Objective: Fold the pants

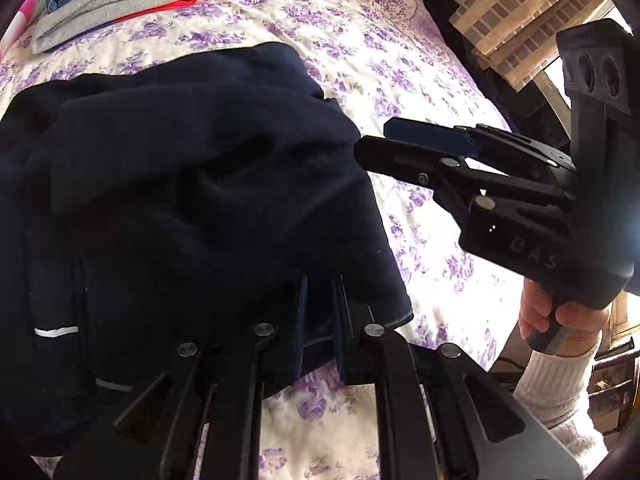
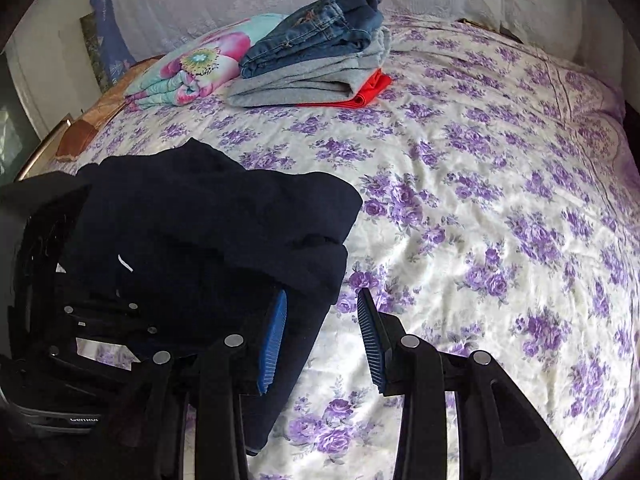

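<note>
Left gripper: blue pads drawn close together, clamped on a thin edge of the dark navy pants near a pale grey hem line. How much cloth lies between the pads is hidden by the folds.

Right gripper: released, blue ribbed pads spread wide, bedsheet showing between them. Its left pad sits against the pants' edge; whether it touches cannot be told. In the left wrist view the same right gripper points toward the bundle, tips just beside the fabric, held by a hand with a white knit cuff.

Pants: bunched in a rumpled heap on the floral bedsheet, near the bed's near-left part. Folds are nearly black, so layers and legs are hard to separate; small white marks show on the cloth. The heap's left part is cut off behind the left gripper body in the right wrist view.

Further out: a stack of folded clothes, jeans over grey over red, beside a bright flowered folded blanket. Window glare washes out the right of the left wrist view.
</note>
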Demonstrator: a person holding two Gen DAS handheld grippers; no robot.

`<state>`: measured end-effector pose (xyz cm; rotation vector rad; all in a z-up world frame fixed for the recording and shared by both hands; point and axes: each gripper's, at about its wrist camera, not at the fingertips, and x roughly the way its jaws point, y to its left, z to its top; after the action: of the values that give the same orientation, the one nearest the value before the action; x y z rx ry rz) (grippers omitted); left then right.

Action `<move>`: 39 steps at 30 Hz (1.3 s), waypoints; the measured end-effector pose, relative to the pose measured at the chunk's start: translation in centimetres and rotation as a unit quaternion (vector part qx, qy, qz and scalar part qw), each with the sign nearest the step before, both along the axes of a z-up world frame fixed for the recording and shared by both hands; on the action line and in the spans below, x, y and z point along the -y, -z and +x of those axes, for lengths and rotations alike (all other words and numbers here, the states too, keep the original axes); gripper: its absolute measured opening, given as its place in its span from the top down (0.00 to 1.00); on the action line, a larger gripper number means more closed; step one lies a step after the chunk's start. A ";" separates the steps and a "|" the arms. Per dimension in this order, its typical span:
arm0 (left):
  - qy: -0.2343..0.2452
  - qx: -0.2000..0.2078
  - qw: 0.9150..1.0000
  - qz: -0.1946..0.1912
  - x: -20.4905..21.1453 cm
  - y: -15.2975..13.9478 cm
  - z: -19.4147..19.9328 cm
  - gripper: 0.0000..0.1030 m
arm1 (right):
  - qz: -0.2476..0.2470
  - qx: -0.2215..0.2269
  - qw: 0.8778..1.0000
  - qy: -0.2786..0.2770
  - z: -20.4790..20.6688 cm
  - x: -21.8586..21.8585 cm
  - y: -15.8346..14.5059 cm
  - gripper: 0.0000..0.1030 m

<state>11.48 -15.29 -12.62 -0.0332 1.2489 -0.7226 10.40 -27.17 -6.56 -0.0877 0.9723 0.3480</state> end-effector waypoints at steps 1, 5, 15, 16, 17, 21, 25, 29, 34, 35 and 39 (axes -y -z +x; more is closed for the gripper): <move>-0.001 -0.002 1.000 -0.003 -0.1 0.0 0.1 0.90 | -0.005 0.006 1.000 -0.019 0.2 -0.3 0.2 0.64; -0.007 -0.023 1.000 -0.019 -0.7 0.1 0.6 0.90 | -0.011 0.010 0.998 -0.058 1.2 -0.7 1.1 0.82; 0.005 -0.025 1.000 0.016 0.0 1.0 0.7 0.95 | -0.025 -0.012 1.000 -0.013 5.9 0.3 -0.2 0.97; 0.003 -0.027 1.000 0.014 -0.2 1.1 0.8 0.95 | -0.039 -0.017 0.999 -0.018 6.7 -0.4 0.7 0.97; 0.003 -0.029 1.000 0.011 -0.4 1.2 0.8 0.95 | -0.045 -0.029 0.998 -0.022 7.5 -0.9 1.7 0.97; 0.004 -0.031 1.000 -0.001 -1.2 1.5 1.1 0.95 | 0.014 -0.085 0.995 -0.039 10.1 -0.6 4.5 0.95; 0.009 -0.045 0.999 -0.016 -2.0 1.7 1.6 0.97 | 0.030 -0.107 0.994 -0.024 10.2 1.4 3.2 0.69; 0.008 -0.051 0.998 -0.021 -2.6 1.8 2.1 0.98 | -0.025 -0.084 0.996 -0.027 8.8 0.8 1.3 0.70; 0.012 -0.037 0.999 -0.013 -2.6 1.4 2.0 0.98 | -0.078 -0.070 0.995 0.003 9.2 0.0 1.8 0.72; 0.012 -0.033 0.999 -0.011 -2.6 1.3 1.9 0.98 | -0.081 -0.076 0.994 0.008 9.6 0.1 2.3 0.72; 0.012 -0.033 0.999 -0.011 -2.0 0.8 1.0 0.98 | -0.048 -0.092 0.994 0.031 9.9 1.0 1.6 0.76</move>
<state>12.53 -13.25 -13.44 -0.0618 1.3060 -0.7609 20.35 -28.15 -8.20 -0.1140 1.1716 0.2544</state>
